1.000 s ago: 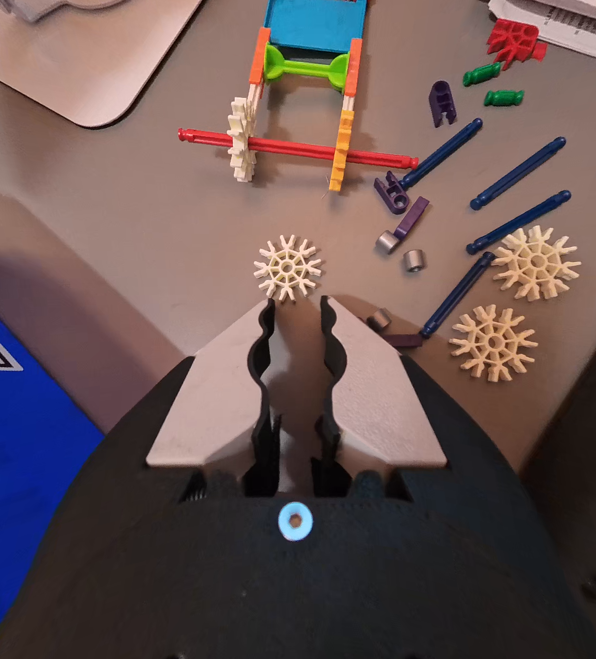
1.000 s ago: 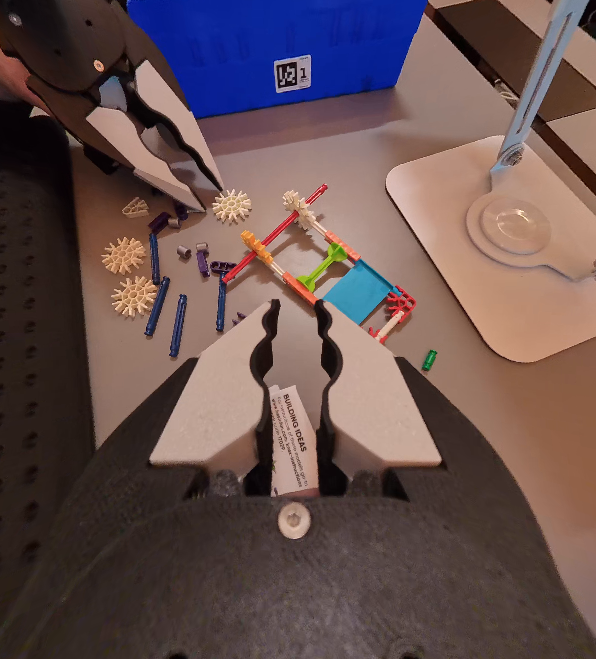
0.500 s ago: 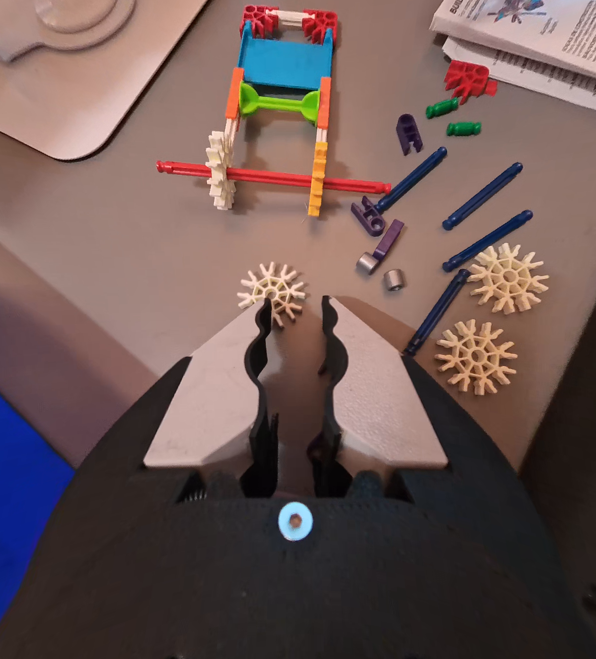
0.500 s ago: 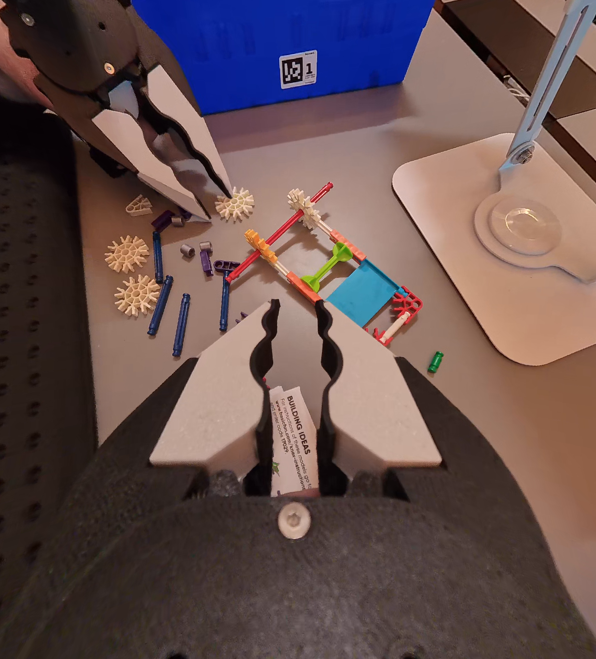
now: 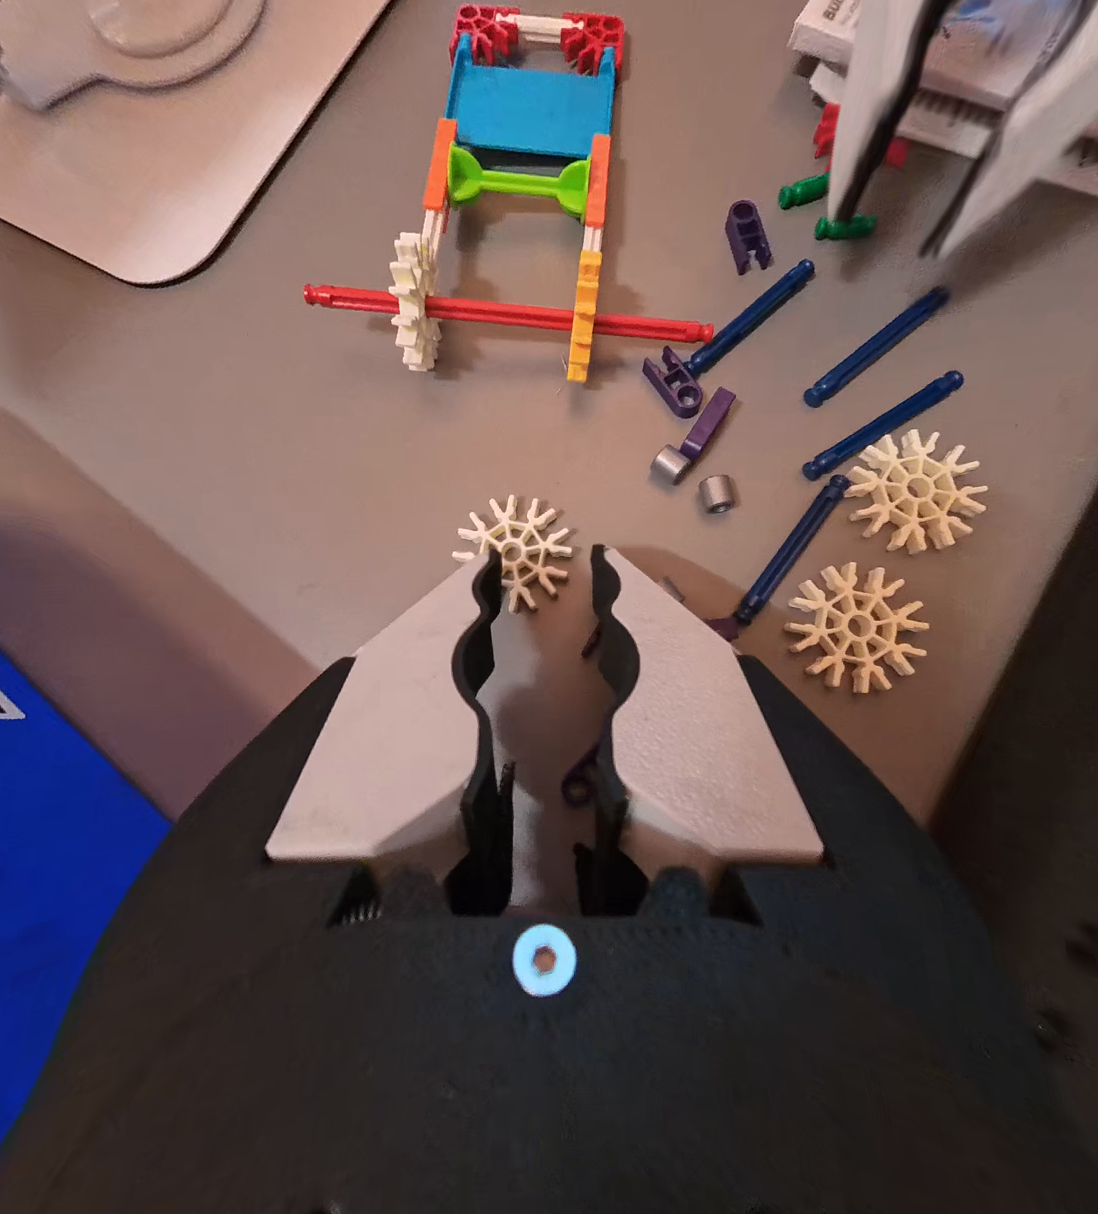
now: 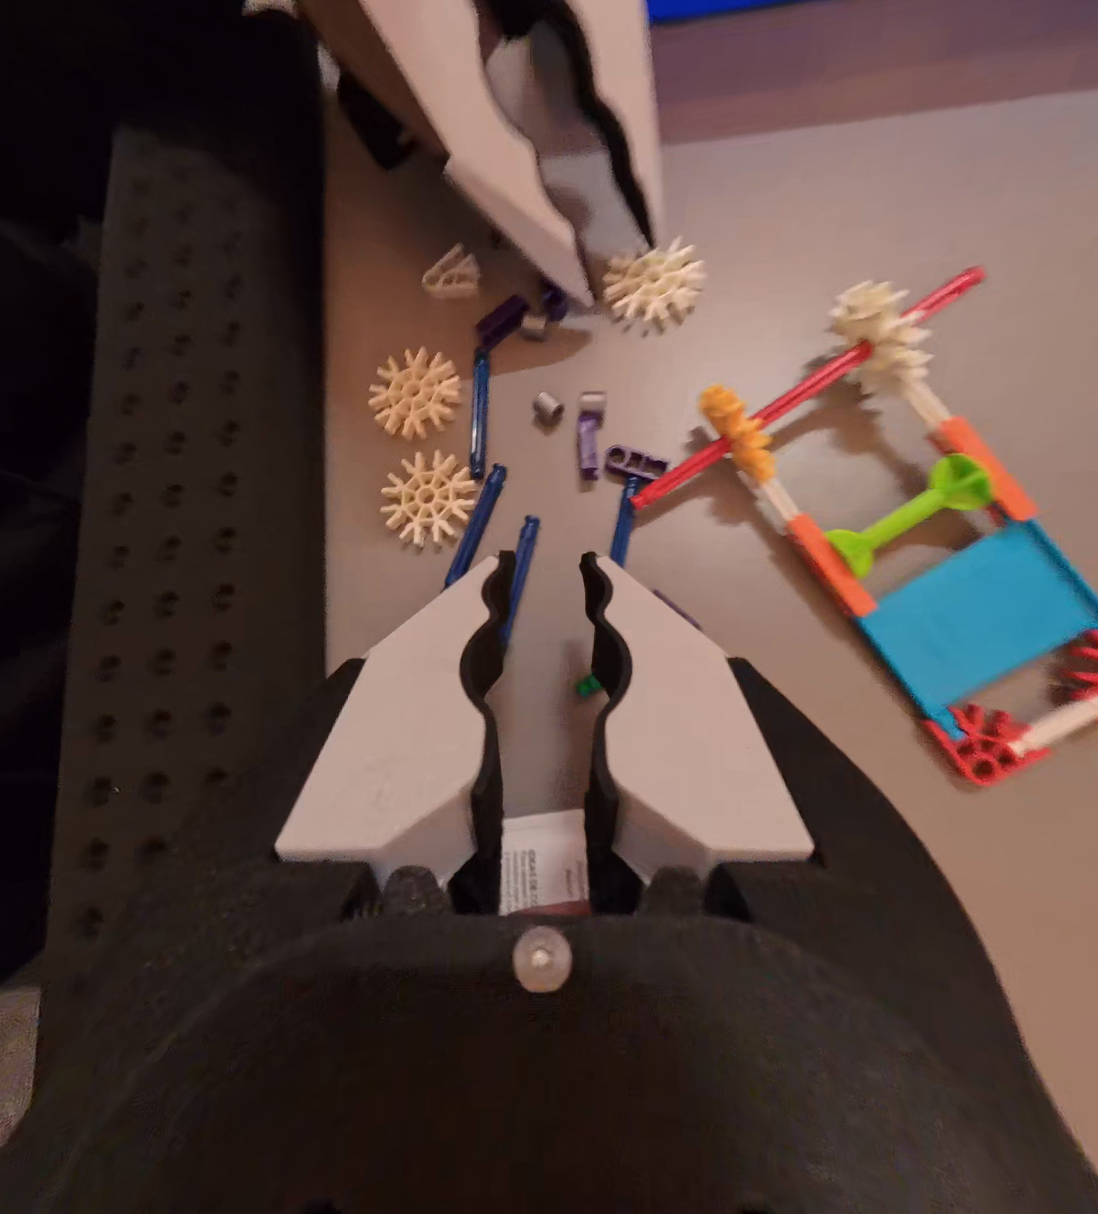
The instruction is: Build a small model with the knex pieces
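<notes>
My left gripper (image 5: 543,557) is open, low over the table. A cream snowflake connector (image 5: 520,548) lies right at its left fingertip, partly between the tips. In the right wrist view the left gripper (image 6: 618,270) points down at that same connector (image 6: 658,289). My right gripper (image 6: 548,560) is open and empty over loose dark blue rods (image 6: 520,571). It shows blurred in the left wrist view (image 5: 891,233), above a small green rod (image 5: 845,228). A built frame with a blue panel (image 5: 533,108), green rod, red axle (image 5: 507,316) and a cream wheel lies beyond.
Two more cream snowflakes (image 5: 855,627) (image 5: 914,489), blue rods, purple connectors (image 5: 678,387) and grey spacers (image 5: 716,494) lie scattered on the right. A lamp base plate (image 5: 106,164) is far left, a blue bin (image 5: 27,821) near left, booklets (image 5: 1059,131) far right. A black perforated board (image 6: 172,525) borders the table. The tips of one gripper are about 12 cm away from the tips of the other.
My right gripper has swung forward, down and left over the loose rods, coming into the left wrist view. My left gripper has closed in on the cream snowflake, which now sits at its tips.
</notes>
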`<control>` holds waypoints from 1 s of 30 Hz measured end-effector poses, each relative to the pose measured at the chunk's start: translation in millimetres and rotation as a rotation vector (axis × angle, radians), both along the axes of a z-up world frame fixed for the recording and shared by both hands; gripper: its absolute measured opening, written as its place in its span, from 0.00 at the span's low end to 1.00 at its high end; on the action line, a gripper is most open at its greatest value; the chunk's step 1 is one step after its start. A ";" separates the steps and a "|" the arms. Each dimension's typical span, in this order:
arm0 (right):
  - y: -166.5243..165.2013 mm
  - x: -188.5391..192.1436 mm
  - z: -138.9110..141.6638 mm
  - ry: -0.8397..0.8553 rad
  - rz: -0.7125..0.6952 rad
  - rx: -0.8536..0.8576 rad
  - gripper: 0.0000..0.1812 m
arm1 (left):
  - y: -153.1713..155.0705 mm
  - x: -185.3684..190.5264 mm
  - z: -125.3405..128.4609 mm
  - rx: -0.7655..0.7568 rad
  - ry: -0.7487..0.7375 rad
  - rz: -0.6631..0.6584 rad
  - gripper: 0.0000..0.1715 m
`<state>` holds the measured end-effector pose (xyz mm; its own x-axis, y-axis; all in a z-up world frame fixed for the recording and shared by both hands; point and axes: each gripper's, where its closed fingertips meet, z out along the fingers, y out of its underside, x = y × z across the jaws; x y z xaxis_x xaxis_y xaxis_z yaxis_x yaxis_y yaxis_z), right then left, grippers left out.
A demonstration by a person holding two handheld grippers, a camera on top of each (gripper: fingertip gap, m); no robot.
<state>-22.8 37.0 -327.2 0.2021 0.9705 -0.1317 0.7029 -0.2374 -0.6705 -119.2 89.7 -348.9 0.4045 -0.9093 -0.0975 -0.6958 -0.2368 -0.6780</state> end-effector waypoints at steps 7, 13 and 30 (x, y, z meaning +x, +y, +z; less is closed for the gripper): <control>-19.7 -9.2 -27.8 -0.117 0.055 -0.041 0.11 | 0.9 1.7 -5.7 0.020 0.031 0.010 0.19; -15.8 -11.0 -31.3 -0.129 0.032 -0.039 0.07 | -0.3 0.3 -8.0 0.024 0.041 0.005 0.19; 12.5 -33.6 -5.8 -0.047 -0.027 0.030 0.01 | -0.5 -13.6 -7.6 0.030 0.023 0.036 0.19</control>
